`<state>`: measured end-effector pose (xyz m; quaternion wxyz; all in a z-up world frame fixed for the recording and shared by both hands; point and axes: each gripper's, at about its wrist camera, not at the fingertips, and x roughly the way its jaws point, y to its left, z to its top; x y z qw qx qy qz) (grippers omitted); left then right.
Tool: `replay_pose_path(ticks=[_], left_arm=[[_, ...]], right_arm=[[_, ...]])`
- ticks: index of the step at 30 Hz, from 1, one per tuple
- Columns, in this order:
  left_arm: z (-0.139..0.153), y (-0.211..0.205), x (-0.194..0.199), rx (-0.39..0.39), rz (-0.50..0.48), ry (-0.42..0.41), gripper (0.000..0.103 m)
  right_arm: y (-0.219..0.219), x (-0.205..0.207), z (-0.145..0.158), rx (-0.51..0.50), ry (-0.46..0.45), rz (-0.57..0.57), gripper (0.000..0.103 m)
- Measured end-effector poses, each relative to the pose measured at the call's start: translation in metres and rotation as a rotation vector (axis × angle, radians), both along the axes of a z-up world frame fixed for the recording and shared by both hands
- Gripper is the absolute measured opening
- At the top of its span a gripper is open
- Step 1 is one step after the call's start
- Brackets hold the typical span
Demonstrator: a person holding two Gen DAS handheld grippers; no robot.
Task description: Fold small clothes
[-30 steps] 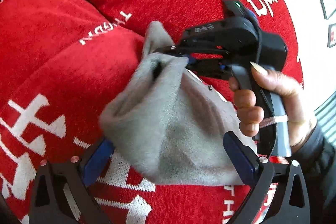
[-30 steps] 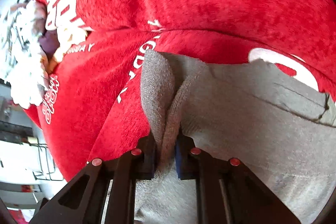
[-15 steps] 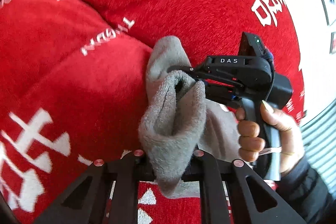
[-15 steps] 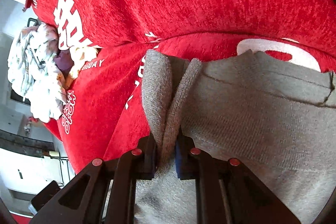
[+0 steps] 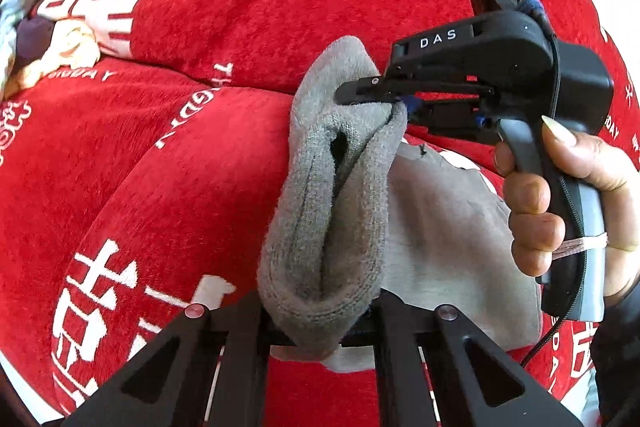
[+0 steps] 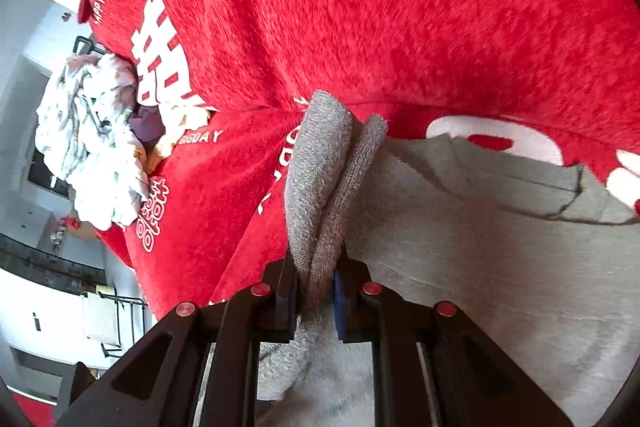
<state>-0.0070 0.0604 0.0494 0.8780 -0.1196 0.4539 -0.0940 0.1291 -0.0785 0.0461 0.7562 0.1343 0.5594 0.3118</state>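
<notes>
1. You hold the grey garment [image 5: 332,219] in both tools, bunched above the red blanket [image 5: 180,187]; no fold is finished.
2. Your left gripper [image 5: 320,315] is clamped on its lower edge, and the right gripper [image 5: 394,99], at two o'clock, grips its top.
3. A second ago your left jaws stood wide; now they pinch cloth.

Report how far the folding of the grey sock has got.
Done: the grey sock is picked up off the red blanket. In hand: the left hand-held gripper is shut on one bunched end and the right hand-held gripper on the cuff, the sock hanging between them. Left: no neat fold shows yet, and a heap of other clothes waits at the blanket's edge.
</notes>
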Motion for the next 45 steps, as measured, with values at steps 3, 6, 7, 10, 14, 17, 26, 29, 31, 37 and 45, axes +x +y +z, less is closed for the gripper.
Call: replay_pose_path(ticks=[3,6,7,10,14,17,26,29,31,37,45], left_arm=[[0.006,-0.011,-0.002,0.004,-0.007,0.007,0.010],[0.012,-0.023,-0.008,0.006,-0.022,0.002,0.010],[0.013,-0.027,-0.009,0.008,-0.028,0.000,0.010],[0.019,-0.046,-0.011,0.023,-0.051,-0.005,0.010],[0.026,-0.072,-0.015,0.050,-0.083,-0.021,0.010],[0.031,-0.090,-0.016,0.065,-0.102,-0.028,0.010],[0.052,-0.133,-0.020,0.110,-0.154,-0.046,0.010],[0.059,-0.148,-0.022,0.128,-0.177,-0.060,0.010],[0.062,-0.158,-0.024,0.138,-0.190,-0.071,0.010],[0.053,-0.189,-0.025,0.168,-0.221,-0.056,0.010],[0.037,-0.219,-0.024,0.204,-0.255,-0.031,0.010]], right_arm=[[-0.013,-0.003,0.009,0.007,-0.014,-0.004,0.015],[-0.031,-0.006,0.017,0.032,-0.025,-0.014,0.015],[-0.036,-0.007,0.019,0.040,-0.028,-0.016,0.015],[-0.057,-0.010,0.025,0.056,-0.043,-0.022,0.015],[-0.086,-0.013,0.030,0.090,-0.047,-0.043,0.015],[-0.104,-0.014,0.033,0.108,-0.055,-0.042,0.015],[-0.139,-0.016,0.049,0.134,-0.087,-0.037,0.015],[-0.151,-0.017,0.058,0.145,-0.106,-0.029,0.015],[-0.161,-0.017,0.060,0.153,-0.114,-0.027,0.015],[-0.189,-0.017,0.046,0.158,-0.103,-0.039,0.015],[-0.216,-0.017,0.027,0.185,-0.085,-0.066,0.015]])
